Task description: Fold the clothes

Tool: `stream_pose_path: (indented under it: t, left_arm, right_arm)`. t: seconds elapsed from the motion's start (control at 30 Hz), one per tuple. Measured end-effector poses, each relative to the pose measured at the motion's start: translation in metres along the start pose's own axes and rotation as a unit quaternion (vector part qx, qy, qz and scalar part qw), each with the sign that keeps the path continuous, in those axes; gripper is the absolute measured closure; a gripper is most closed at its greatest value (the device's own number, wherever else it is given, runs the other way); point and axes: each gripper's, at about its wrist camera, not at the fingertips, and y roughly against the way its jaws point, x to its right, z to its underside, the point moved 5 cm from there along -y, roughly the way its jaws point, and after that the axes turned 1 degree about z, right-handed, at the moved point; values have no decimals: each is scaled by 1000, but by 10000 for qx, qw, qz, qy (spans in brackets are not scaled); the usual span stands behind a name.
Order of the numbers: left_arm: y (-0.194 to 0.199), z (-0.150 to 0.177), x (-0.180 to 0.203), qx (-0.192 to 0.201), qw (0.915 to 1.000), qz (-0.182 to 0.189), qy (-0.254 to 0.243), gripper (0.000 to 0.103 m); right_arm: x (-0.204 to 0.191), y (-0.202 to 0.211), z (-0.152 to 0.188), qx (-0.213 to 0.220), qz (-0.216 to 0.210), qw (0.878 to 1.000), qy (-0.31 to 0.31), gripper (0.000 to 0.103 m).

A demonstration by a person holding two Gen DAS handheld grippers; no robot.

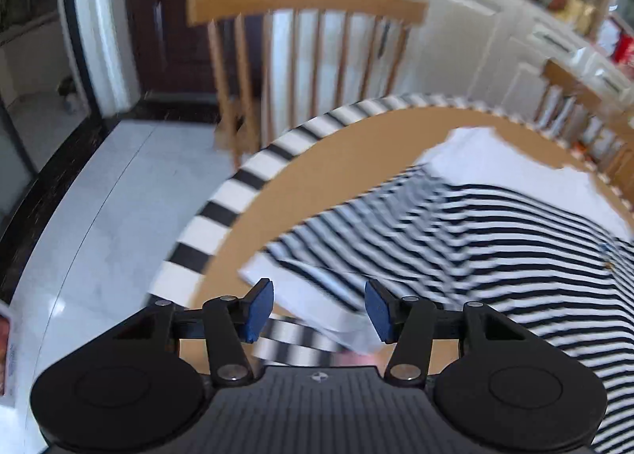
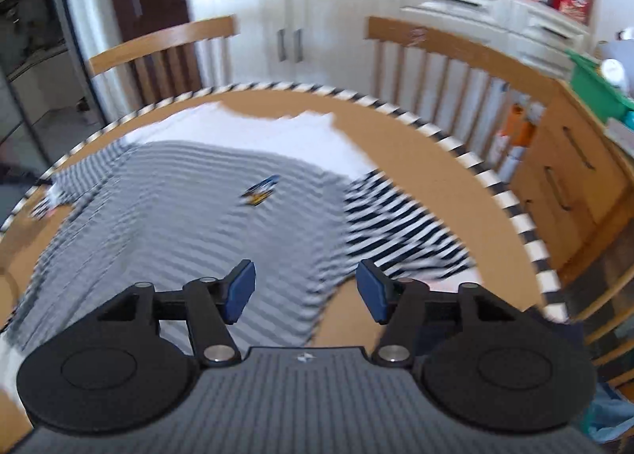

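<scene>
I count one garment on my bench (image 2: 416, 161): a striped shirt (image 2: 190, 216) with dark and white bands and a plain white top part, lying spread over the tan surface. It has one small blue-and-yellow emblem (image 2: 259, 190) near the middle of the striped body. One sleeve (image 2: 400, 232) lies out to the right in the right wrist view; the other sleeve (image 1: 317, 283) shows in the left wrist view with its white cuff end close under the jaws.

I have two grippers in sight, one per camera. On my left gripper (image 1: 319, 311) the jaws stand partly apart, two blue pads (image 1: 259, 309) with the cuff cloth seen between them, but the pads do not press on it. On my right gripper (image 2: 305, 291) the jaws stand apart too, with the shirt's lower edge and bare bench seen between them, nothing gripped.

The bench is round, with one black-and-white striped rim (image 1: 237, 192) running around it. Behind it I count two wooden chairs with slatted backs: a left chair (image 2: 166, 46) and a right chair (image 2: 455, 58). White cabinets (image 2: 317, 18) stand beyond them. Both views are motion-blurred, so finer detail of the cloth is hard to read.
</scene>
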Motion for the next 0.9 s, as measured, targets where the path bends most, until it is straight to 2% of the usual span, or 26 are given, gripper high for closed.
stream_pose_path:
  t: [0.03, 0.1, 0.17, 0.27, 0.33, 0.47, 0.53, 0.6, 0.63, 0.73, 0.8, 0.9]
  left_arm:
    - [-1, 4, 8, 74, 9998, -71, -161, 53]
    - [-7, 11, 22, 139, 9987, -175, -451, 79]
    - [-15, 16, 33, 121, 9974, -207, -678, 99]
    - [-11, 25, 36, 70, 9961, -293, -829, 99]
    - [-4, 32, 26, -86, 9976, -298, -611, 99]
    - [29, 56, 1, -206, 9964, -677, -464, 96]
    - [57, 78, -3, -234, 9994, -234, -54, 82]
    - [84, 102, -2, -302, 9988, 212, 320, 54]
    - [96, 116, 2, -359, 9974, 417, 474, 51]
    - [123, 158, 18, -599, 9919, 885, 691, 48]
    - [131, 182, 29, -749, 9896, 1036, 665, 45]
    - [136, 206, 40, -816, 9905, 1009, 446, 42]
  right_arm:
    - [-7, 0, 6, -76, -94, 9999, -18, 44]
    - [-19, 1, 16, -191, -240, 9995, -51, 46]
    - [-27, 1, 24, -280, -271, 9992, -128, 46]
    - [-31, 8, 35, -427, -238, 9982, -341, 45]
    - [-33, 16, 44, -479, -188, 9978, -406, 45]
    - [-38, 38, 74, -573, -16, 9971, -504, 44]
    - [-39, 48, 96, -658, 45, 9954, -696, 45]
    - [-42, 56, 122, -774, -12, 9915, -1044, 50]
    - [-44, 59, 136, -847, -65, 9889, -1222, 54]
    - [-51, 64, 173, -1083, -39, 9802, -1660, 54]
    - [-59, 67, 187, -1119, -18, 9777, -1775, 54]
    - [-74, 68, 203, -1173, 98, 9781, -1718, 56]
